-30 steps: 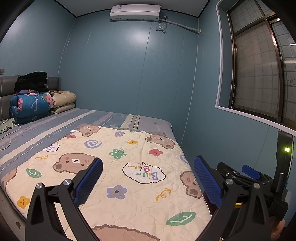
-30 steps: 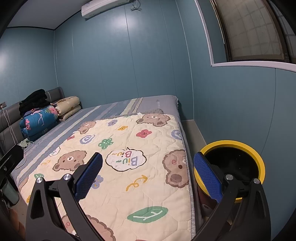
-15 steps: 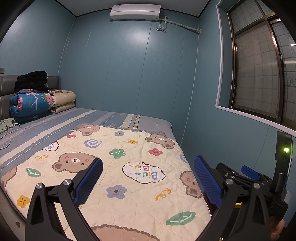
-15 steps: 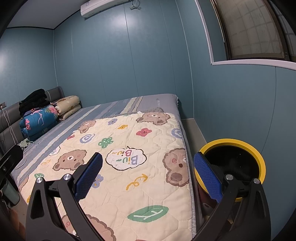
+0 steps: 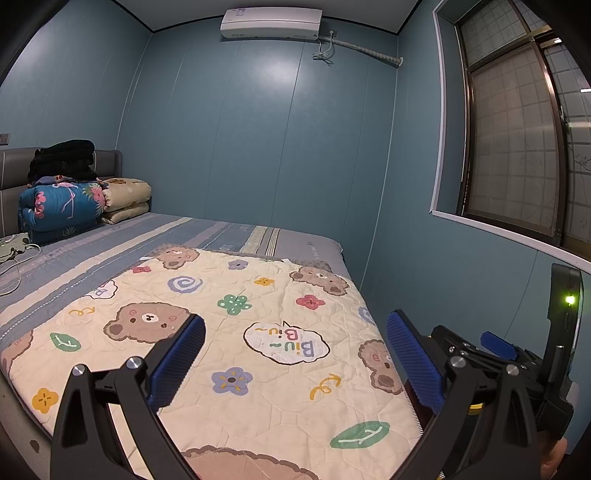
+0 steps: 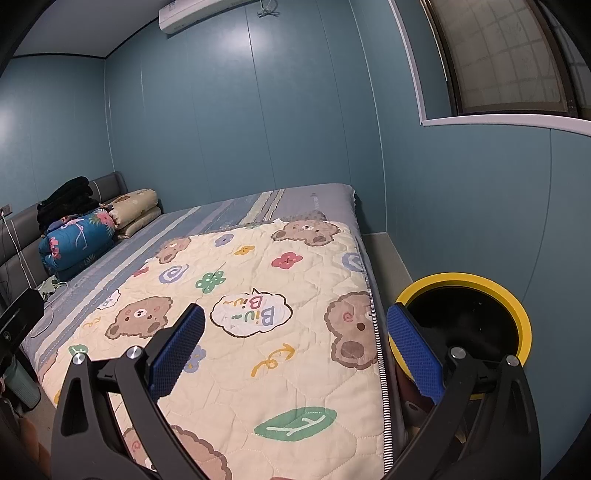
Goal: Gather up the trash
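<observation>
A black bin with a yellow rim [image 6: 517, 306] stands on the floor right of the bed, by the wall. My right gripper [image 6: 295, 347] is open and empty, held above the bed's near right corner, its right finger just left of the bin. My left gripper [image 5: 295, 350] is open and empty above the cream bear-print quilt [image 5: 240, 332]. The right gripper's body shows at the right edge of the left wrist view [image 5: 517, 365]. No trash item shows on the quilt [image 6: 258, 314] in either view.
Folded bedding [image 5: 59, 206] and dark clothes [image 5: 62, 158] are stacked at the headboard, far left. A cable and small device [image 5: 14, 247] lie on the striped sheet. A window [image 5: 517, 147] is in the right wall. An air conditioner [image 5: 271, 24] hangs high.
Both views have shifted only slightly. Both grippers stay open and empty.
</observation>
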